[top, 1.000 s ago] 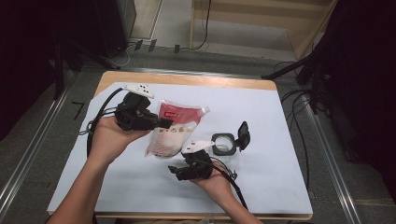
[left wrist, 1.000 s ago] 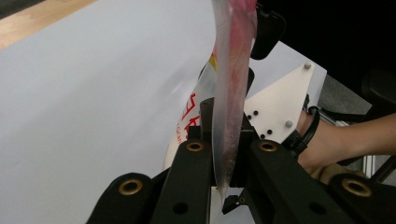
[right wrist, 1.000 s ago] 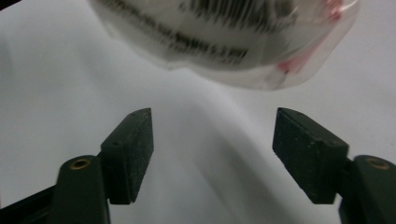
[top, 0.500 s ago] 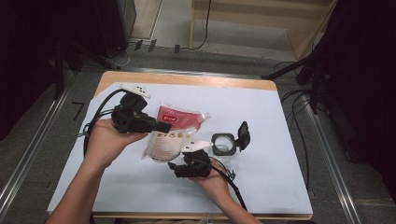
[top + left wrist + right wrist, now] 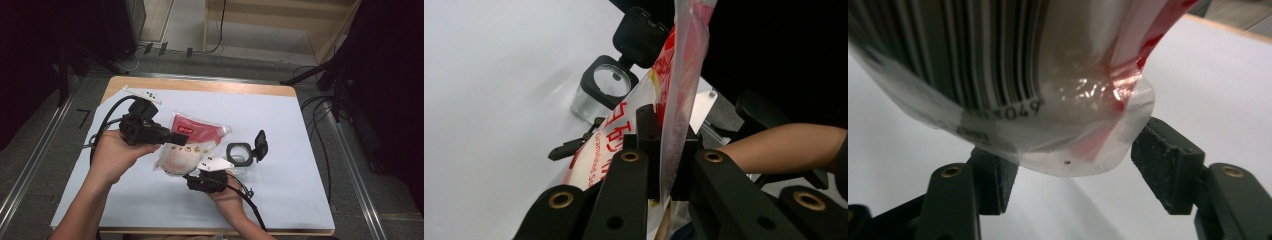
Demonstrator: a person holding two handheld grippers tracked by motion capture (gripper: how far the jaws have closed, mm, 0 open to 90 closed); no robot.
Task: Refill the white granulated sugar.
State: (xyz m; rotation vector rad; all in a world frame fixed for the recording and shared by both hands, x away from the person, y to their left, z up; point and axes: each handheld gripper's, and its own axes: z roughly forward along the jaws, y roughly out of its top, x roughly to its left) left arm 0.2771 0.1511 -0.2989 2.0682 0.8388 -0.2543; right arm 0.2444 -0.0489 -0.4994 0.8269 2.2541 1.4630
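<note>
A red and white food pouch (image 5: 187,142) with a clear edge hangs tilted above the white table. My left gripper (image 5: 182,140) is shut on its upper side edge; in the left gripper view the film (image 5: 684,75) is pinched between the jaws (image 5: 667,145). My right gripper (image 5: 189,176) sits below, at the pouch's lower end. In the right gripper view the barcoded bottom corner (image 5: 1048,75) lies between its jaws (image 5: 1080,170). Those jaws have just been closing, and the right pad (image 5: 1168,165) still stands a little off the film.
A small clear container (image 5: 240,152) with a black flip lid (image 5: 260,142) standing open sits on the table just right of the pouch, also in the left gripper view (image 5: 606,82). White sheet (image 5: 300,125) covers the tabletop; cables trail off the left edge.
The left hand and pouch have shifted slightly to the left and down. The right hand stays in place under the pouch's lower end.
</note>
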